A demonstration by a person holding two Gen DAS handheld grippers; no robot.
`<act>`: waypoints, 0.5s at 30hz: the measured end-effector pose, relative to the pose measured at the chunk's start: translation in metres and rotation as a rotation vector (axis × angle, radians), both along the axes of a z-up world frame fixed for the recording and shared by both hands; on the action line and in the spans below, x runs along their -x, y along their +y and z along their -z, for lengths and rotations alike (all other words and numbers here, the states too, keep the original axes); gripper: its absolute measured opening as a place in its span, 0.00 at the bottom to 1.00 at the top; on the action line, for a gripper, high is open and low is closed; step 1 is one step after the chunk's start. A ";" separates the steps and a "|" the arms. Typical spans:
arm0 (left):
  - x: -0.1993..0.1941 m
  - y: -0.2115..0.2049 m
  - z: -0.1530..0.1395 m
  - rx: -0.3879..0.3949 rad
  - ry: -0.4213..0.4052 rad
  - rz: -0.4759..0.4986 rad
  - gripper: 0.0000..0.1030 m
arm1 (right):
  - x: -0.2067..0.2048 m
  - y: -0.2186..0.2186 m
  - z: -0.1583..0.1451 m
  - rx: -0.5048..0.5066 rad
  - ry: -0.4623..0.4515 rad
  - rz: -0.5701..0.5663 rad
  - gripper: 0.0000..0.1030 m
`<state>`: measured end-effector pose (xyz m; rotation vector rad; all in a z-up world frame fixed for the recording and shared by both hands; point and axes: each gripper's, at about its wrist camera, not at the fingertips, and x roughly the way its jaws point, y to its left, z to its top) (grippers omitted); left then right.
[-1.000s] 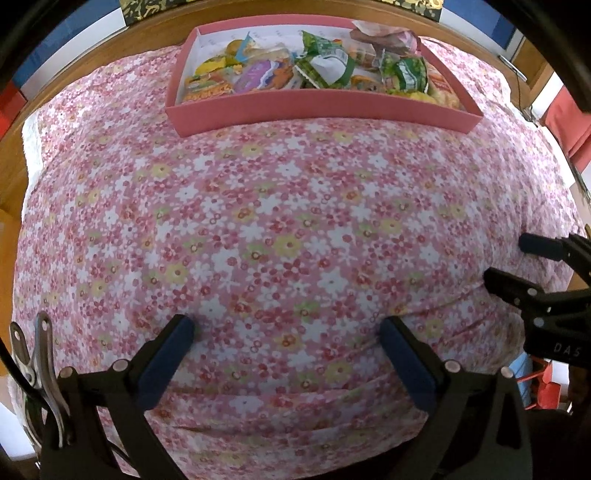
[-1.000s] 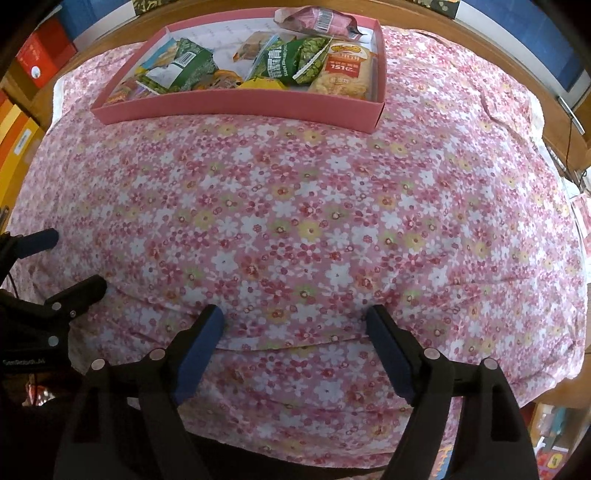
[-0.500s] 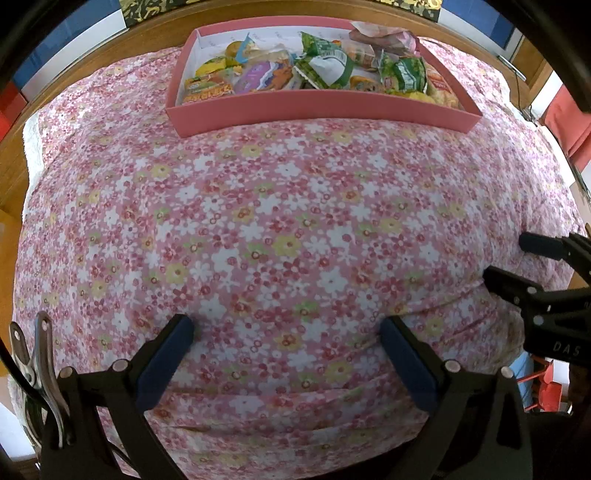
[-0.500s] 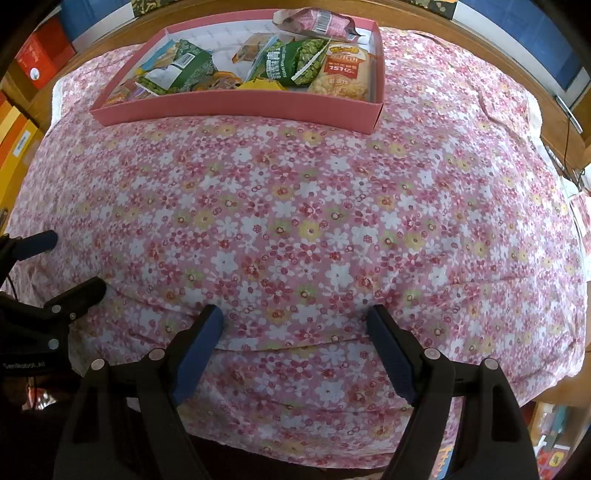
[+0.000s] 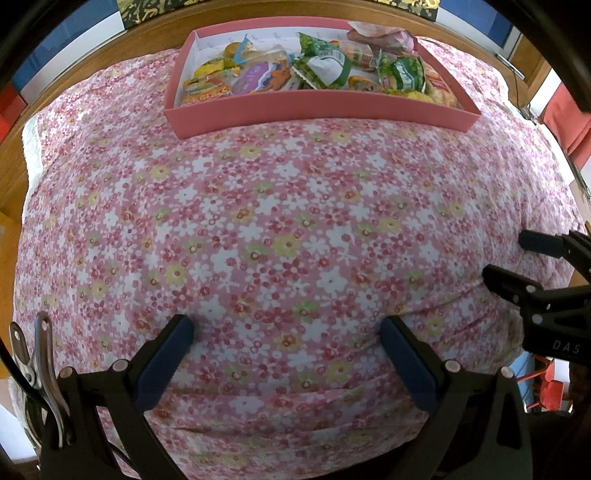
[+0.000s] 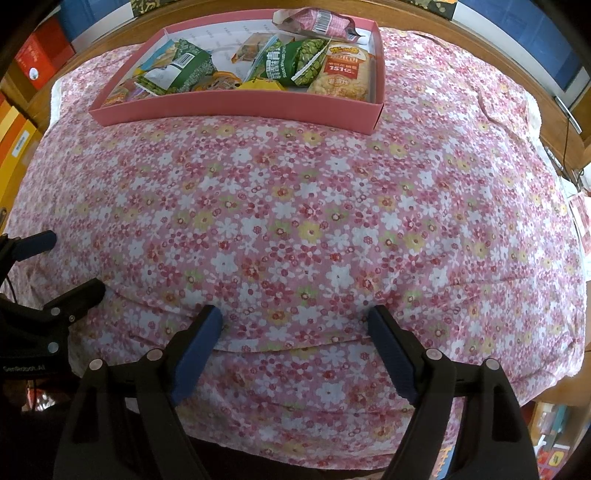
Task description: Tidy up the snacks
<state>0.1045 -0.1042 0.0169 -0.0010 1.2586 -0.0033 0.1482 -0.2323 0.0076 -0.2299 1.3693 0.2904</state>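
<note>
A pink tray (image 5: 321, 110) at the far edge of the table holds several snack packets: green ones (image 5: 325, 68), yellow ones (image 5: 205, 83) and a purple one (image 5: 258, 75). The tray also shows in the right wrist view (image 6: 236, 107), with green packets (image 6: 295, 61), an orange noodle pack (image 6: 341, 75) and a pink packet (image 6: 317, 22) leaning on its far rim. My left gripper (image 5: 286, 328) is open and empty, low over the near part of the cloth. My right gripper (image 6: 295, 319) is open and empty beside it.
A pink floral cloth (image 5: 288, 229) covers the table. A wooden rim (image 6: 480, 40) runs along the far edge. Coloured boxes (image 6: 33, 62) stand at the far left. The right gripper shows at the left view's right edge (image 5: 517, 258); the left gripper shows at the right view's left edge (image 6: 62, 266).
Both views have crept slightly forward toward the tray; the tray sits a little lower in the frames. Both grippers stay open and empty.
</note>
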 end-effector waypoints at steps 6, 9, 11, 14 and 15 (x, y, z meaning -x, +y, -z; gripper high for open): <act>0.000 0.000 0.000 0.000 0.000 -0.001 1.00 | -0.001 -0.001 0.000 0.000 0.000 0.001 0.81; 0.000 0.000 0.000 0.000 0.000 -0.001 1.00 | 0.000 0.000 0.000 0.000 0.000 0.003 0.81; 0.000 0.000 0.000 0.000 0.000 -0.002 1.00 | 0.000 0.001 0.000 0.000 -0.001 0.004 0.81; 0.000 0.000 0.000 0.000 0.000 -0.001 1.00 | 0.001 0.002 0.000 0.001 -0.001 0.005 0.81; 0.000 0.000 0.000 0.000 0.001 -0.001 1.00 | 0.001 0.002 0.000 0.001 0.000 0.005 0.81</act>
